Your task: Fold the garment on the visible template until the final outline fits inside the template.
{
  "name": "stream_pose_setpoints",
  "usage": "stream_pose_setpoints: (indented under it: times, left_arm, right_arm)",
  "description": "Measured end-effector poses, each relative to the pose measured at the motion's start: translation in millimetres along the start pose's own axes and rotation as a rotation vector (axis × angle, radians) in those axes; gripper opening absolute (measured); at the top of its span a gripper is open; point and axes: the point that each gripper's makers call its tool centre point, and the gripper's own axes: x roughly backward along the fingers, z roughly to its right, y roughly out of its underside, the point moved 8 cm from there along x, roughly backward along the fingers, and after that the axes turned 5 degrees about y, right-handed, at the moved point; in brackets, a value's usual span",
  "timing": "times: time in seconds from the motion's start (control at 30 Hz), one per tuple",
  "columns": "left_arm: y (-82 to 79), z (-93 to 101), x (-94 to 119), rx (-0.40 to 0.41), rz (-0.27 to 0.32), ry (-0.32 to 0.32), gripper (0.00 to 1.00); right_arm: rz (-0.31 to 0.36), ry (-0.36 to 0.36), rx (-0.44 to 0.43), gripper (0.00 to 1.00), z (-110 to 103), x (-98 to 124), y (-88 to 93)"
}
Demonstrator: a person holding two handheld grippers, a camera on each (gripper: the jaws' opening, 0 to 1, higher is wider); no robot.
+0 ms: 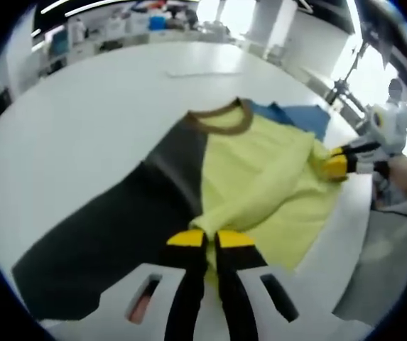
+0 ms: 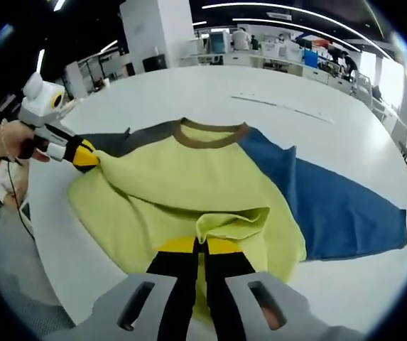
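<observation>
A shirt with a yellow body, a brown collar, a dark grey sleeve and a blue sleeve lies on the white table. My left gripper is shut on a raised fold of the yellow cloth at one side. My right gripper is shut on the yellow cloth at the opposite side, where the fabric bunches up. In the left gripper view the blue sleeve peeks out behind the yellow body.
A thin pale strip lies on the table beyond the collar. A person's hand holds the left gripper near the table edge. Benches and equipment stand in the background.
</observation>
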Motion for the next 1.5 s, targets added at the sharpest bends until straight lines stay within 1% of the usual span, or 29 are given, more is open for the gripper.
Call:
stream_pose_setpoints:
  times: [0.07, 0.13, 0.17, 0.23, 0.3, 0.4, 0.43, 0.53, 0.6, 0.67, 0.73, 0.8, 0.87, 0.9, 0.93, 1.0, 1.1, 1.27, 1.5]
  left_arm:
    - [-2.9, 2.9, 5.7, 0.017, 0.003, 0.008, 0.0]
    - [-4.6, 6.5, 13.9, 0.09, -0.002, 0.025, 0.0]
    - [-6.2, 7.0, 18.6, 0.116, 0.007, 0.039, 0.0]
    - [-8.4, 11.2, 28.0, 0.156, 0.017, 0.058, 0.0]
    - [-7.7, 10.8, 35.2, 0.179, 0.006, 0.061, 0.0]
    - [-6.5, 16.7, 48.0, 0.187, 0.004, 0.069, 0.0]
    - [-5.5, 18.9, 51.7, 0.191, 0.0, 0.073, 0.0]
    - [-0.4, 27.1, 65.6, 0.211, -0.011, 0.086, 0.0]
    - [3.1, 31.7, 73.5, 0.225, -0.014, 0.091, 0.0]
    - [6.3, 35.2, 79.2, 0.236, -0.016, 0.098, 0.0]
    - [10.6, 39.0, 85.2, 0.252, -0.021, 0.107, 0.0]
    - [15.4, 46.7, 94.3, 0.26, -0.025, 0.117, 0.0]
    - [21.1, 55.1, 103.2, 0.256, -0.034, 0.125, 0.0]
    - [23.3, 58.0, 106.5, 0.258, -0.037, 0.128, 0.0]
    - [26.9, 62.8, 111.5, 0.261, -0.041, 0.134, 0.0]
    - [33.5, 70.4, 118.0, 0.258, -0.048, 0.144, 0.0]
    - [42.9, 77.8, 123.3, 0.264, -0.061, 0.151, 0.0]
    - [64.5, 92.0, 132.1, 0.277, -0.089, 0.166, 0.0]
    - [90.6, 95.9, 134.3, 0.306, -0.132, 0.151, 0.0]
  right_arm:
    - [0.009, -0.005, 0.009, 0.03, 2.2, 5.7, -2.4]
    - [0.034, -0.016, 0.023, 0.03, 4.9, 14.9, -6.7]
    - [0.04, -0.019, 0.037, 0.03, 7.5, 20.9, -8.6]
    - [0.053, -0.026, 0.057, 0.03, 12.6, 31.2, -11.4]
    - [0.058, -0.021, 0.076, 0.03, 18.8, 40.0, -12.6]
    - [0.062, -0.017, 0.098, 0.03, 29.9, 55.8, -12.5]
    - [0.062, -0.017, 0.101, 0.03, 31.4, 58.0, -12.4]
    - [0.058, -0.012, 0.165, 0.03, 40.2, 74.0, -12.5]
    - [0.062, -0.023, 0.177, 0.03, 43.6, 83.4, -13.6]
    - [0.069, -0.026, 0.209, 0.03, 46.6, 91.6, -15.6]
    - [0.079, -0.049, 0.252, 0.03, 46.7, 101.9, -18.5]
    - [0.078, -0.071, 0.286, 0.03, 45.6, 112.1, -19.2]
    - [0.078, -0.109, 0.348, 0.03, 42.9, 120.8, -17.3]
    - [0.074, -0.122, 0.367, 0.03, 41.9, 123.9, -15.8]
    - [0.054, -0.14, 0.386, 0.03, 40.6, 128.7, -11.3]
    - [0.047, -0.173, 0.415, 0.03, 37.5, 135.9, -5.1]
    - [0.022, -0.205, 0.446, 0.03, 32.4, 145.0, 5.6]
    - [-0.017, -0.264, 0.489, 0.03, 23.8, 156.6, 24.0]
    - [-0.071, -0.317, 0.531, 0.03, 16.7, 165.7, 50.1]
